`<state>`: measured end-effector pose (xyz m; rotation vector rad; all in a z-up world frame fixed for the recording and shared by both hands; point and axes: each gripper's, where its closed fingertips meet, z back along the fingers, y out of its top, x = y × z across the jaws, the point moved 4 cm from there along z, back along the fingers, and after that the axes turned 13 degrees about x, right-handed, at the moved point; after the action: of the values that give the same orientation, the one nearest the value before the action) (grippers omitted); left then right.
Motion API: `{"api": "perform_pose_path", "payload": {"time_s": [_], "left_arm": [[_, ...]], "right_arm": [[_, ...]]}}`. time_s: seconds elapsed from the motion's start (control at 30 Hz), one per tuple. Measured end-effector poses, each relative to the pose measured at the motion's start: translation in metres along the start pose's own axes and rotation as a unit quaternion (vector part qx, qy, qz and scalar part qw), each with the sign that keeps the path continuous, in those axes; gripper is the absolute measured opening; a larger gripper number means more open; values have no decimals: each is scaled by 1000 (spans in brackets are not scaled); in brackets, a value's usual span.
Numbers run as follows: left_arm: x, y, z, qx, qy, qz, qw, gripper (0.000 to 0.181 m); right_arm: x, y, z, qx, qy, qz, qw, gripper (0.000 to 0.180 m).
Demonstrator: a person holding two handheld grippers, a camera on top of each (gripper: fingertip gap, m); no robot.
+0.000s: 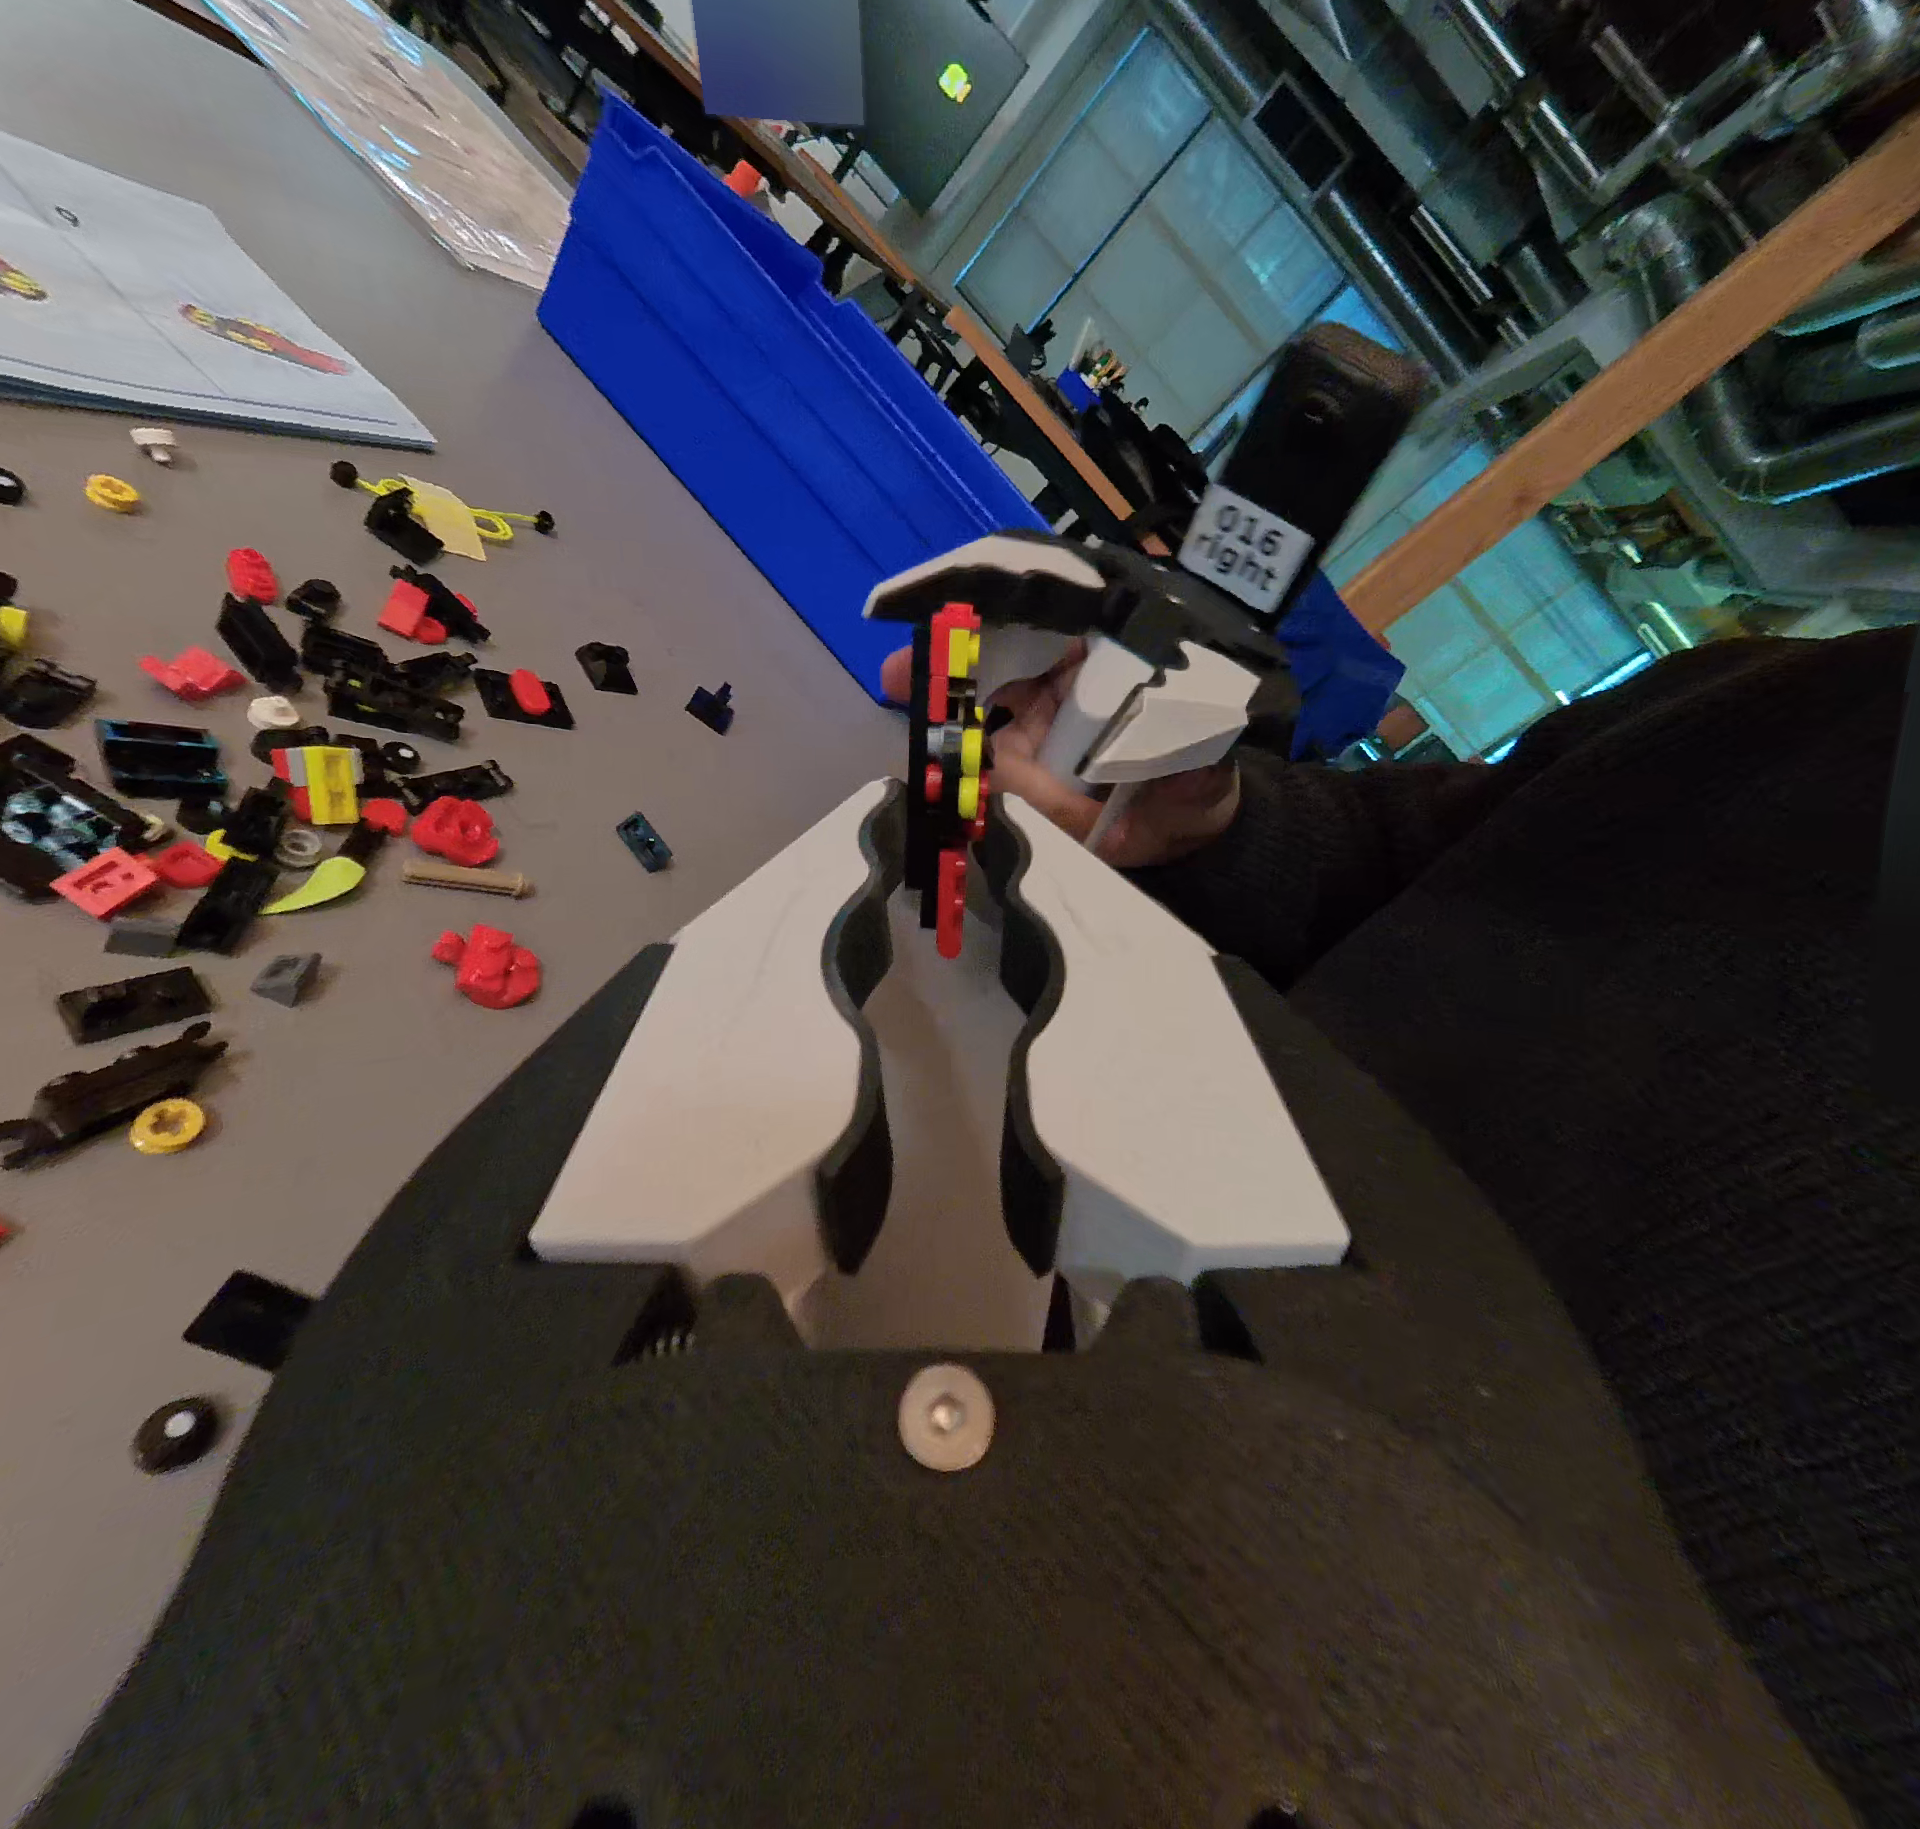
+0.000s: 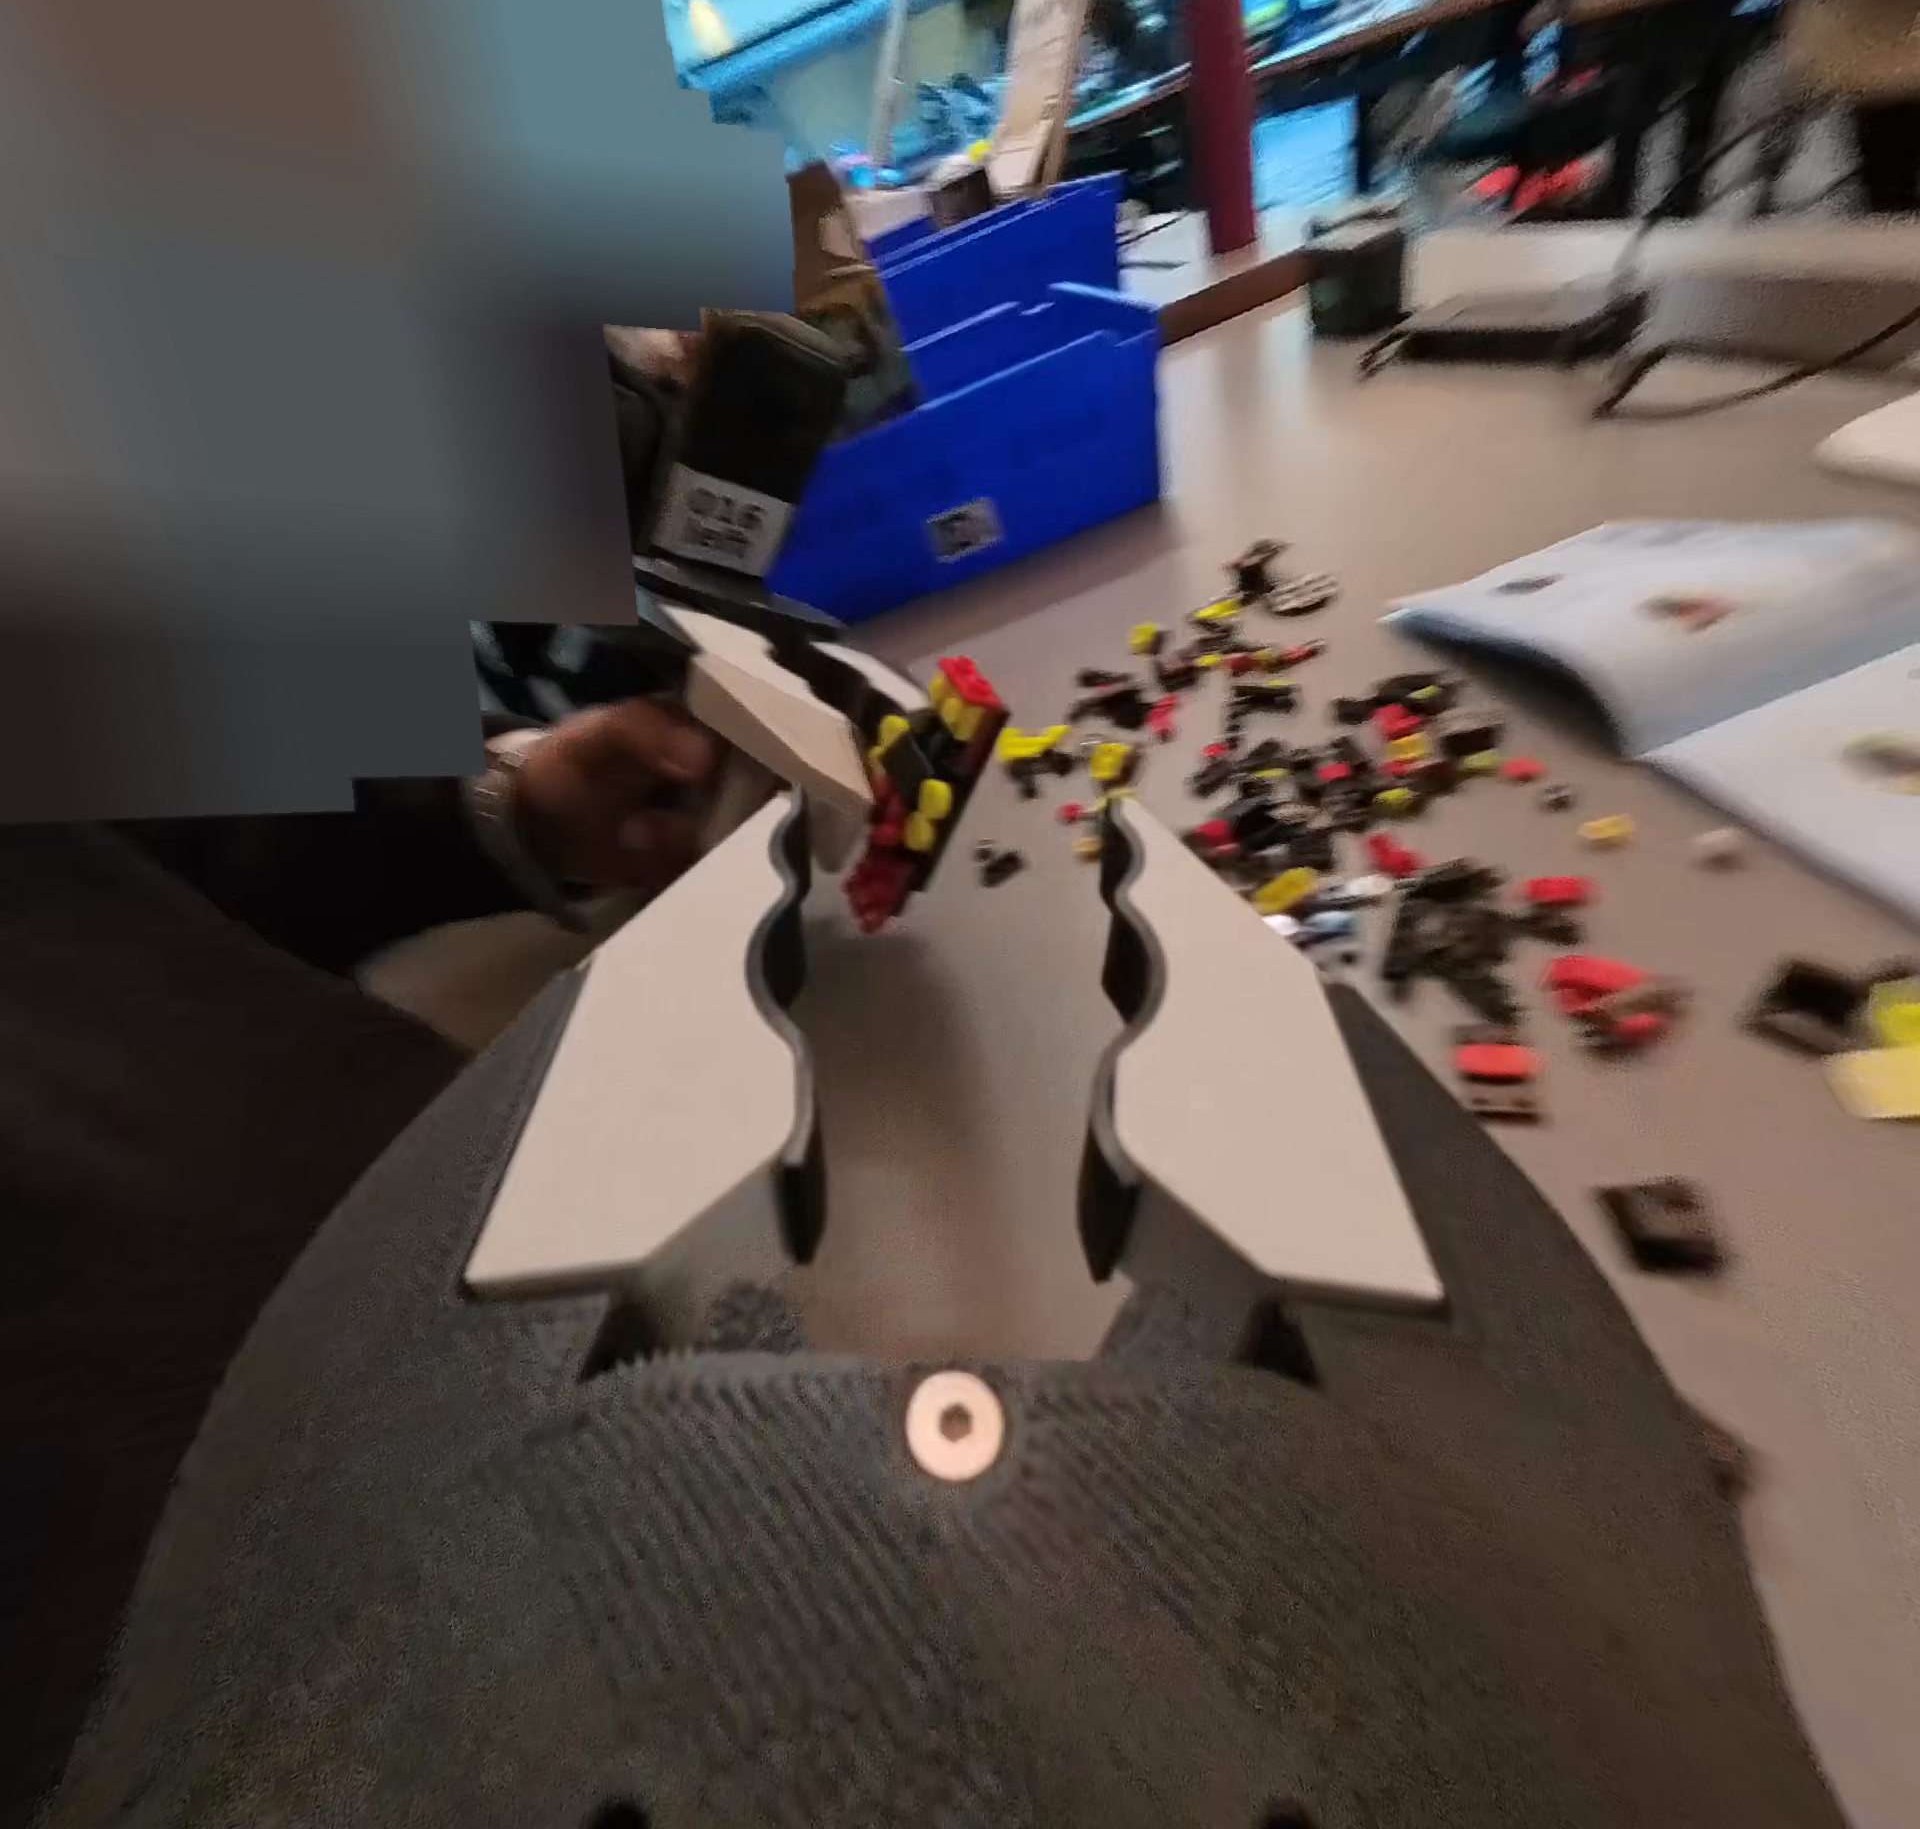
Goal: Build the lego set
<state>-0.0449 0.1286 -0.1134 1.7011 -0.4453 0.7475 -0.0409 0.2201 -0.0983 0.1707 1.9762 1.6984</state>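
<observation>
Partial lego build [image 1: 951, 771], a black plate stacked with red and yellow pieces, is held edge-on in the air above the counter [image 1: 436, 1104], clamped at its lower end between the left gripper's [image 1: 948, 823] jaws. In the right wrist view the same build [image 2: 925, 792] sits tilted at the tip of the left gripper [image 2: 831, 740], studs facing the camera.

Right gripper [image 2: 951, 844]: jaws apart, nothing between them, hanging just beside the build. In the left wrist view the right gripper [image 1: 1029, 636] sits at the top end of the build, one finger over its upper edge; can't tell if it touches. A hand [image 1: 1049, 740] in a dark sleeve holds that gripper from behind.

Loose lego pieces [image 1: 312, 740] lie scattered on the grey counter left of the build: black, red, yellow, a few grey and white, plus small black wheels and a tan pin. Same pile shows blurred in the right wrist view [image 2: 1351, 813].

Open instruction booklet [image 1: 156, 314] lies flat beyond the pile; also visible at the right edge of the right wrist view [image 2: 1714, 636]. Blue plastic bin [image 1: 748, 366] stands on the counter behind the build, near the booklet. Right wrist view is motion-blurred; small detail unreadable.
</observation>
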Motion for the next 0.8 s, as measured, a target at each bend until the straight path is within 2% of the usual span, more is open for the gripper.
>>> {"api": "perform_pose_path", "payload": {"time_s": [0.07,0.2,0.27,0.33,0.8], "left_arm": [[3,-2,-3,-4,-12,4,1000,11],[11,-8,-9,-17,-37,11,999,11],[13,-10,-12,-28,-42,5,999,11],[15,-13,-15,-37,-45,-13,998,10],[34,-14,-27,-54,-69,-89,992,11]], "right_arm": [[-5,-4,-2,-2,37,-86,996,58],[-6,-6,1,1,65,-149,987,41],[-7,-6,3,1,71,-151,986,24],[-9,-6,5,0,76,-141,987,15],[-19,10,20,5,100,-81,992,11]]}}
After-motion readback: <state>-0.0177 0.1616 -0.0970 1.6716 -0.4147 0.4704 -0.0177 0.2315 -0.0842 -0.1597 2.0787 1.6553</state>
